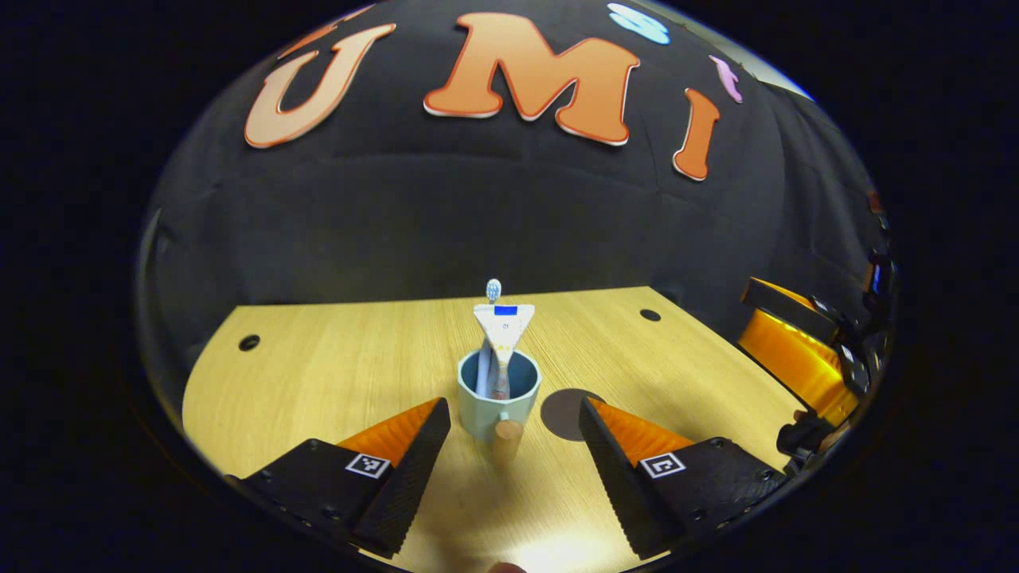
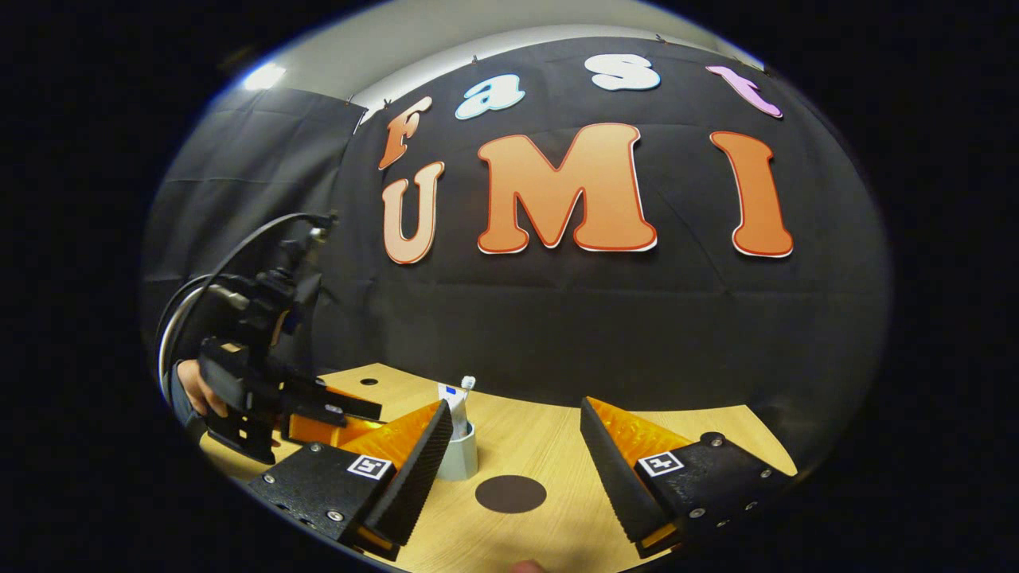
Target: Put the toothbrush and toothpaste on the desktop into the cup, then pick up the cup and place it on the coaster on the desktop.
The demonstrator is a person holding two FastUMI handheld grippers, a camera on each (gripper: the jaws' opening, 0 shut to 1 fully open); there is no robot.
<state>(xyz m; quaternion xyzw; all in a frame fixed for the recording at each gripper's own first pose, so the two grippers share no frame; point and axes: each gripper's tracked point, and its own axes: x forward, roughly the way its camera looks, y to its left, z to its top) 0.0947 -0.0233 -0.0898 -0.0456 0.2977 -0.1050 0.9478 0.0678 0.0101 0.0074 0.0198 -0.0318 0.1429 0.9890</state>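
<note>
My left gripper (image 1: 513, 446) gapes wide, holding nothing, right before the cup (image 1: 499, 396) holding toothbrush (image 1: 493, 290) and toothpaste (image 1: 503, 326), so I'll pinch its wall squarely, lifting level toward the coaster (image 1: 567, 414) just beside it.

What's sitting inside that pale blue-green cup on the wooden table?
The pale blue-green cup holds a white toothpaste tube and a toothbrush, whose bristled head pokes up behind the tube. The cup's wall hides their lower ends and its bottom.
</note>
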